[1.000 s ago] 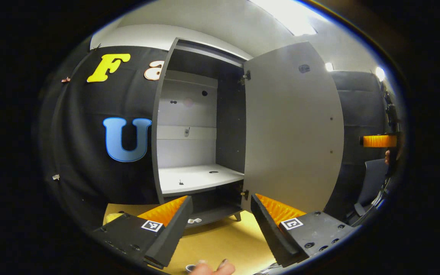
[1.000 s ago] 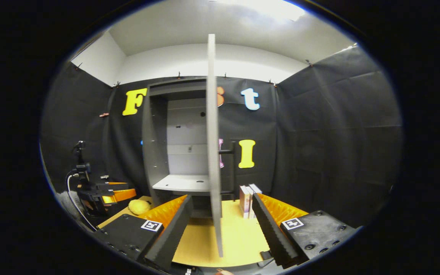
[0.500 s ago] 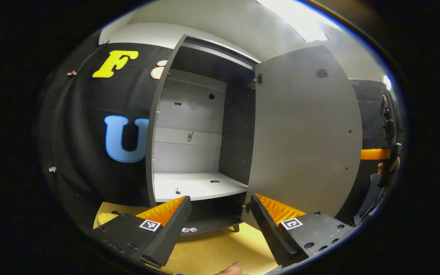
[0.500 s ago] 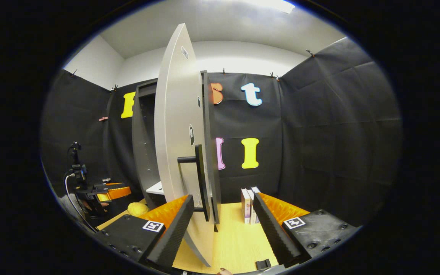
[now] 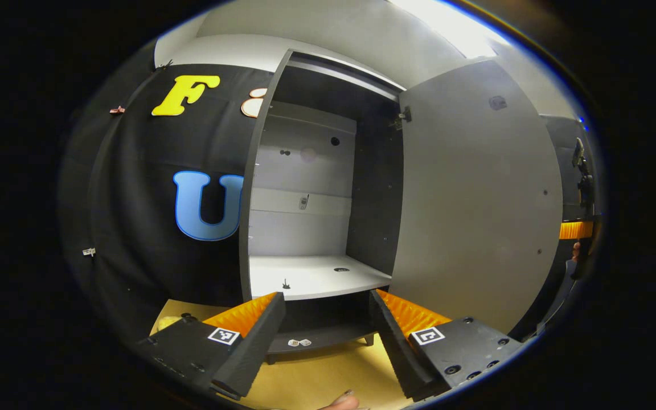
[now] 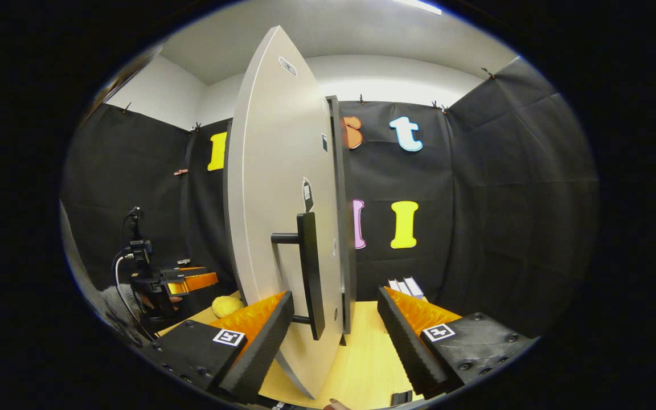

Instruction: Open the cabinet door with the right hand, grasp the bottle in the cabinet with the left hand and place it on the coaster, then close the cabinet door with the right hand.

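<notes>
Left gripper view: left gripper point(image 5: 325, 336) at the bottom of the frame, fingers spread wide, nothing between them, aimed at the open cabinet point(image 5: 316, 188) in the centre. Cabinet door point(image 5: 470, 199) swung out to the right of centre, pale inner face toward the camera, hinged along the cabinet's right edge. Inside, a light shelf point(image 5: 314, 276) just above the fingertips, bare but for a small dark mark and a small dark round spot; no telling what they are. Below the shelf, a dark lower compartment with two small pale tags on its floor. Yellow table point(image 5: 316, 378) under the cabinet at bottom centre. A fingertip point(image 5: 344, 401) at the very bottom edge. Far right edge, the other gripper, small, with part of a hand behind it; whether open or closed there cannot be told. Right gripper view: right gripper point(image 6: 336, 336) at the bottom, fingers spread apart, gripping nothing, the door's lower edge and the black bar handle point(image 6: 308, 273) standing between them, apparently touching neither. Door seen nearly edge-on in the centre, outer face to the left. At lower left, the left gripper held over the table's edge, a yellow rounded object point(image 6: 226, 306) just right of it. Some books point(image 6: 405, 286) upright right of centre, behind the right finger.
</notes>
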`<act>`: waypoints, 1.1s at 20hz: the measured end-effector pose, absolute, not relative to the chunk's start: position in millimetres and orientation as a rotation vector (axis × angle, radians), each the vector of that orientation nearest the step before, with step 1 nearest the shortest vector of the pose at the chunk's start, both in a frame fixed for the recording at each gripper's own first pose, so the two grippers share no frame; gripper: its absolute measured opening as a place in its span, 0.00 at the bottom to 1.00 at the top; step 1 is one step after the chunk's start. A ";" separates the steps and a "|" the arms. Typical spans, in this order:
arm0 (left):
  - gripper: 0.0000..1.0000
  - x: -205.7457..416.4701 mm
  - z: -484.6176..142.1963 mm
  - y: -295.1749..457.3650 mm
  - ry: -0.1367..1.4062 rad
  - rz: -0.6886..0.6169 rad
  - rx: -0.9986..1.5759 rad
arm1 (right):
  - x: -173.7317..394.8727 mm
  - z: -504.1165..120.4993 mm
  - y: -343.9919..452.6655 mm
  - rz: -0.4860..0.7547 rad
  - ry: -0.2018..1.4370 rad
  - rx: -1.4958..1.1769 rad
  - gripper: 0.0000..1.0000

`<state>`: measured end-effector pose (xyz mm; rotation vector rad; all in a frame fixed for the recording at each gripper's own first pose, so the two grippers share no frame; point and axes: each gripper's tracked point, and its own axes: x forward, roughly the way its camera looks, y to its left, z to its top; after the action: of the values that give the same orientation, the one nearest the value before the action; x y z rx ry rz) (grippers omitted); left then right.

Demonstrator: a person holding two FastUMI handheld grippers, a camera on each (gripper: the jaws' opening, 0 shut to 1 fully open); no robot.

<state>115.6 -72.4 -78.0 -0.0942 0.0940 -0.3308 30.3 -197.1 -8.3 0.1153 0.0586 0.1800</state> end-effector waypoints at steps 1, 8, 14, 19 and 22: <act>0.94 114.1 -76.8 -67.1 0.094 -0.326 -0.081 | 34.6 -7.8 -183.4 0.204 0.060 0.122 0.97; 0.94 101.1 -66.1 -25.0 0.079 -0.272 -0.040 | 56.2 -21.6 -88.7 0.301 0.063 0.130 0.98; 0.94 88.3 -67.8 -0.1 0.091 -0.198 -0.023 | 79.9 -22.5 -30.8 0.329 0.058 0.164 0.98; 0.94 74.5 -62.6 8.4 0.088 -0.150 -0.036 | 85.2 -2.5 4.4 0.457 0.017 0.168 0.98; 0.94 66.4 -61.5 14.9 0.112 -0.111 -0.073 | 93.3 -13.6 -7.5 0.428 0.023 0.156 0.98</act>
<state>66.4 14.9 -61.5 -0.0725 0.1122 -0.1106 93.3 -7.5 -13.6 0.1560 0.0227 0.4284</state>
